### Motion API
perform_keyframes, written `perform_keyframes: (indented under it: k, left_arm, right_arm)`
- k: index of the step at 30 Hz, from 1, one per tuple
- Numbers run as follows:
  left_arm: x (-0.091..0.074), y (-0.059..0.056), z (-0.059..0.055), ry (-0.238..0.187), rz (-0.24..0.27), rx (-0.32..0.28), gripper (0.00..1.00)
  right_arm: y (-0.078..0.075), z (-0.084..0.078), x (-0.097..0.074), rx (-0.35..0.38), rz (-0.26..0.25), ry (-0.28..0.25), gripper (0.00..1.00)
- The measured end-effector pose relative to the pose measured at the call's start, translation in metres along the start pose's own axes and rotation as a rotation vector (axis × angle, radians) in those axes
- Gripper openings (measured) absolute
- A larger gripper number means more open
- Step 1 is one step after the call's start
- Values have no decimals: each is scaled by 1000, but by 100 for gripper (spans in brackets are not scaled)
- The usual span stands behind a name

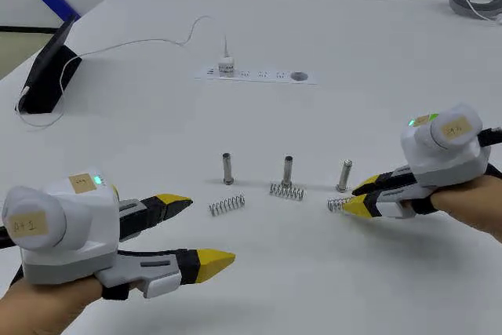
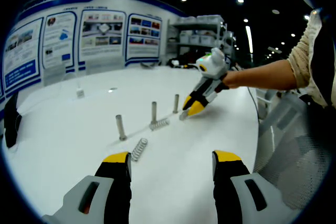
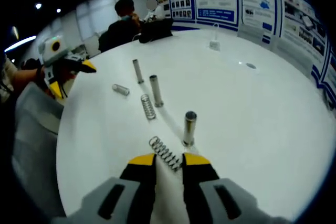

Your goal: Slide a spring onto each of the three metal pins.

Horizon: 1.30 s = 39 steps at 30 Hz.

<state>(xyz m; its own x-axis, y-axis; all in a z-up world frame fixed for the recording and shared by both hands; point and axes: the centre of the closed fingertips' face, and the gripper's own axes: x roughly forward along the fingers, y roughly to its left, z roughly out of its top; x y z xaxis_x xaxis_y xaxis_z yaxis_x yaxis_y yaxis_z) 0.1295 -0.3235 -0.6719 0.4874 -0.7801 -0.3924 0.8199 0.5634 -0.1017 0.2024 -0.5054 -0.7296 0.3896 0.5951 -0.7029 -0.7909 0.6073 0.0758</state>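
Holding the right gripper (image 1: 350, 199) low over the table (image 1: 376, 52) toward its right edge, you have its jaws a little apart, straddling the near end of the right spring (image 3: 164, 153). In the right gripper view the coil lies slantwise on the surface. It runs from between the yellow tips up to just beside the foot of the right pin (image 3: 189, 128). A strip of bare table shows between the spring and one jaw, so it is not pinched.

Your left gripper (image 1: 212, 230) hovers near the front edge on the left side. Its jaws are spread wide and hold nothing.

All three pins stand upright in a row across the middle of the table. None of them carries a spring. The middle pin (image 1: 287, 171) has the middle spring (image 1: 287, 191) lying flat just in front of its base. The left spring (image 1: 227, 205) lies in front of the left pin (image 1: 227, 169), a bit apart from it, between the pin and the tips of your left gripper.

Toward the far edge a white power strip (image 1: 259, 75) lies flat with a plug in it. A thin cable (image 1: 133, 42) runs from it toward the dark tablet stand (image 1: 49, 68) by the left edge.
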Motion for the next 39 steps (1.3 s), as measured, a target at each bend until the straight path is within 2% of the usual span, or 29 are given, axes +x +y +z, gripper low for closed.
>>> perform_keyframes:
  k: [14,17,25,33,39]
  left_arm:
    - [6,-5,1,11,-30,16,62]
    - [7,-5,2,10,-34,21,62]
    - [14,-11,5,16,-65,44,61]
    - [33,-22,9,33,-131,88,56]
    - [52,-24,12,41,-174,109,51]
  right_arm:
    - [4,-10,0,-74,7,67,15]
    - [4,-14,2,-113,3,101,14]
    - [3,-14,4,-144,-9,117,12]
    - [13,-4,-2,-159,6,110,12]
    - [24,2,-9,-192,25,107,12]
